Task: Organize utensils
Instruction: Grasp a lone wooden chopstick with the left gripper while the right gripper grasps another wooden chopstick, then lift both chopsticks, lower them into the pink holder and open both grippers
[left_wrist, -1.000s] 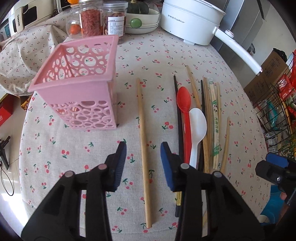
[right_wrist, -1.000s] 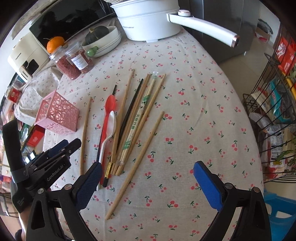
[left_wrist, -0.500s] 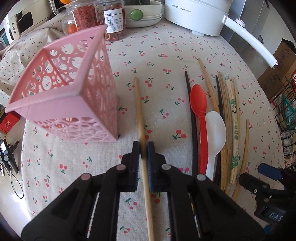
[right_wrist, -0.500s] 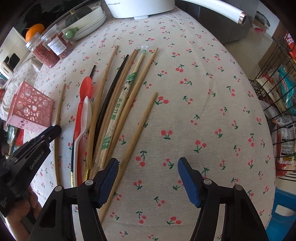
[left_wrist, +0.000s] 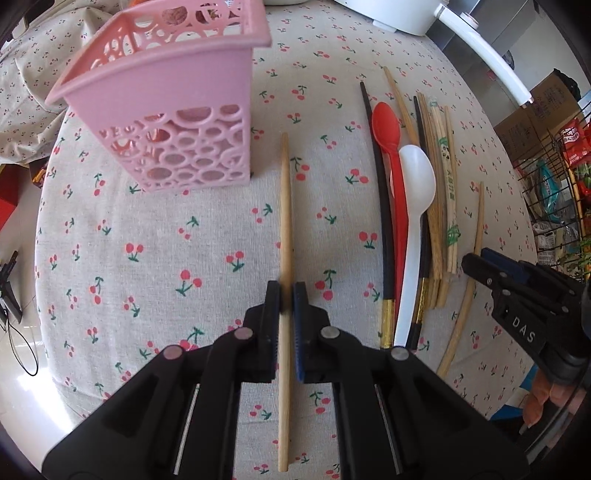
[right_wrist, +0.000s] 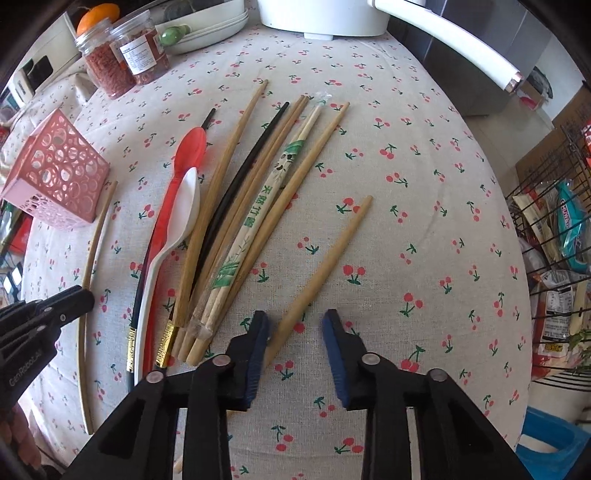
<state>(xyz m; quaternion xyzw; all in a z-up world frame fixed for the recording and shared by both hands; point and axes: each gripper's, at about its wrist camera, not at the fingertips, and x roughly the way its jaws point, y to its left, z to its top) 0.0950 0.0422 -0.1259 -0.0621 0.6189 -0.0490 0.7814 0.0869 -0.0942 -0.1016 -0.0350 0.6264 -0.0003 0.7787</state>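
My left gripper (left_wrist: 286, 295) is shut on a single wooden chopstick (left_wrist: 284, 206) that lies on the cherry-print cloth, just right of the pink perforated utensil holder (left_wrist: 173, 110). A row of utensils lies further right: a red spoon (left_wrist: 388, 129), a white spoon (left_wrist: 415, 177), black chopsticks and several wooden ones. My right gripper (right_wrist: 295, 321) is open, its jaws on either side of a lone wooden chopstick (right_wrist: 328, 254). The pink holder (right_wrist: 55, 173) shows at the left of the right wrist view, with the left gripper (right_wrist: 55, 306) below it.
A white electric pot (right_wrist: 317, 14) with a long handle stands at the back. Two jars (right_wrist: 122, 55), an orange and stacked plates stand at the back left. A wire rack with snack packs (right_wrist: 554, 258) stands beyond the table's right edge.
My left gripper closed on the single chopstick and moved closer to the holder. My right gripper lowered and narrowed around the lone chopstick at the right.
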